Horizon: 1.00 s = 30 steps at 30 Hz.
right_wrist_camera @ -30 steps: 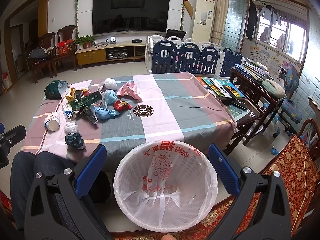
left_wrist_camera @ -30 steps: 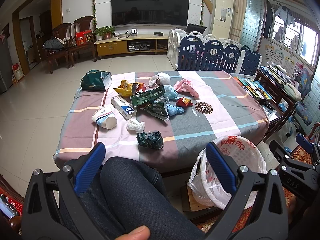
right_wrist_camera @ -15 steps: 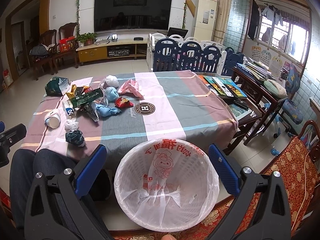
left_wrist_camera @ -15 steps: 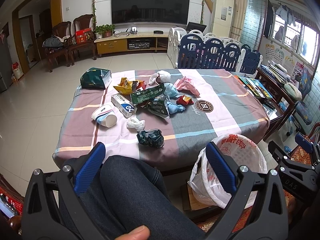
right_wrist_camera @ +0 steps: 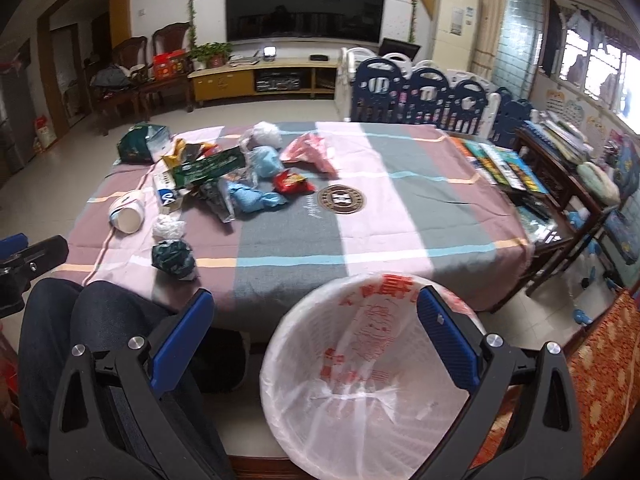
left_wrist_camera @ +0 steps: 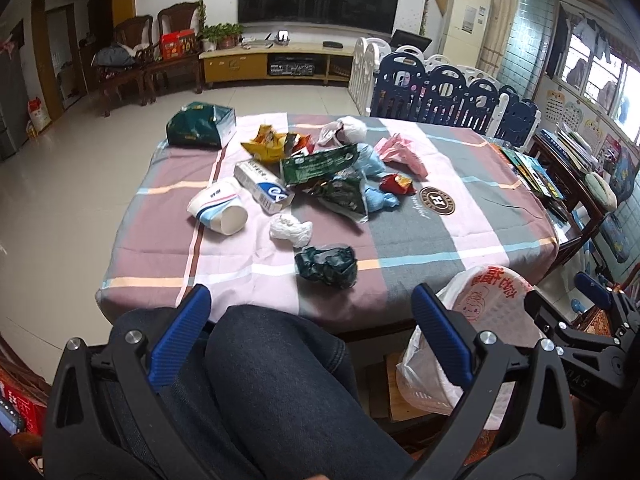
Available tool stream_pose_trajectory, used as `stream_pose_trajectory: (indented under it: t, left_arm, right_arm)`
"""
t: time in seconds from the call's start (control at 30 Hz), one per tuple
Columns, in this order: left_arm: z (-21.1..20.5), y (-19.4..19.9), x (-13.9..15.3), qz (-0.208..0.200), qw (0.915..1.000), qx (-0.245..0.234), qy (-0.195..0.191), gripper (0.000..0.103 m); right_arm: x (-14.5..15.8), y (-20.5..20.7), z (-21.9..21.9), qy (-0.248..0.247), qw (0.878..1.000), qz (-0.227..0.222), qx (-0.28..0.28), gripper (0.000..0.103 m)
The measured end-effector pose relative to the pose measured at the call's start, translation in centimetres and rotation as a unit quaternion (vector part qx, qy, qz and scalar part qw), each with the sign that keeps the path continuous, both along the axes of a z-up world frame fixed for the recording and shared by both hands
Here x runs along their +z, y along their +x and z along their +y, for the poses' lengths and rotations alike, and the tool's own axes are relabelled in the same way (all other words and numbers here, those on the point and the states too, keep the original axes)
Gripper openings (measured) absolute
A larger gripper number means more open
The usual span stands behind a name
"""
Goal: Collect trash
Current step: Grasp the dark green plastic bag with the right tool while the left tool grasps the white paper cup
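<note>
On striped tablecloth [left_wrist_camera: 400, 240], trash lies clustered toward left half; nearest piece is dark green crumpled wrapper [left_wrist_camera: 326, 265], w/ white paper wad [left_wrist_camera: 290, 231] just behind. Judged light, soft, crushable; pinch across the bulk. Paper cup [left_wrist_camera: 218, 211] on its side, thin-walled; grip at rim. Lined bin [right_wrist_camera: 372, 372] near table edge: appears empty. Left gripper [left_wrist_camera: 308, 344] & right gripper [right_wrist_camera: 312, 344]: fingers wide apart, holding nothing.

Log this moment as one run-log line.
phase: pre-pick | left tool: open, empty | right tool: open, empty | trash pile: on table | bin: lined, looks empty
</note>
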<state>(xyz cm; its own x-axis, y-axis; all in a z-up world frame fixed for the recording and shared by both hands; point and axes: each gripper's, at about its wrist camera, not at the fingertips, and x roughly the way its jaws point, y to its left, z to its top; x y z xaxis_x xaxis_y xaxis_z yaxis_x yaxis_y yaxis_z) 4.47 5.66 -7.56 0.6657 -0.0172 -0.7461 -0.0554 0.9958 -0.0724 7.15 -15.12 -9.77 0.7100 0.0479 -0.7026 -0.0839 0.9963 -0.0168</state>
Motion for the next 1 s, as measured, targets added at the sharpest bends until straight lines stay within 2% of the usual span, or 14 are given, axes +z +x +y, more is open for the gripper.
stream_pose_trajectory:
  t: [0.03, 0.1, 0.13, 0.17, 0.23, 0.3, 0.37, 0.5, 0.63, 0.67, 0.8, 1.0]
  left_arm:
    - [0.6, 0.5, -0.5, 0.003, 1.0, 0.006, -0.002, 0.099]
    - [2.7, 1.8, -1.9, 0.011, 0.9994, 0.034, 0.001, 0.091]
    - [3.7, 2.4, -2.5, 0.02, 0.9987, 0.047, 0.0, 0.081]
    - [4.9, 3.1, -3.3, 0.032, 0.9976, 0.061, -0.005, 0.074]
    - [7.4, 4.3, -4.6, 0.051, 0.9948, 0.085, -0.022, 0.07]
    - [10.1, 5.2, -5.8, 0.064, 0.9903, 0.117, -0.039, 0.071]
    - [12.2, 6.1, -6.7, 0.07, 0.9869, 0.137, -0.048, 0.083]
    - [15.2, 9.8, -8.1, 0.072, 0.9844, 0.152, -0.053, 0.09]
    - [17.5, 14.6, -9.5, 0.083, 0.98, 0.167, -0.069, 0.096]
    - [18.1, 16.3, -10.2, 0.093, 0.9769, 0.172, -0.085, 0.097]
    - [18.1, 20.9, -12.9, 0.136, 0.9668, 0.164, -0.141, 0.098]
    - [15.8, 25.0, -15.7, 0.177, 0.9671, 0.143, -0.114, 0.098]
  right_arm:
    - [-0.3, 0.5, 0.2, 0.009, 1.0, 0.004, 0.009, 0.087]
    - [-1.7, 2.5, 1.1, 0.044, 0.998, 0.023, 0.039, 0.075]
    - [-2.6, 3.9, 1.7, 0.064, 0.996, 0.035, 0.054, 0.069]
    - [-3.2, 4.8, 2.5, 0.075, 0.994, 0.042, 0.064, 0.068]
    - [-4.7, 7.1, 4.4, 0.099, 0.989, 0.062, 0.091, 0.067]
    - [-5.8, 8.7, 6.3, 0.114, 0.984, 0.081, 0.108, 0.067]
    - [-7.2, 10.5, 8.8, 0.128, 0.978, 0.103, 0.127, 0.068]
    - [-9.8, 12.7, 12.5, 0.132, 0.97, 0.141, 0.146, 0.072]
    - [-11.7, 13.4, 13.7, 0.122, 0.967, 0.161, 0.155, 0.072]
    - [-12.2, 13.5, 13.9, 0.115, 0.967, 0.163, 0.159, 0.07]
    - [-12.7, 13.4, 13.7, 0.119, 0.965, 0.158, 0.174, 0.047]
    - [-12.5, 13.2, 12.9, 0.13, 0.964, 0.153, 0.174, 0.044]
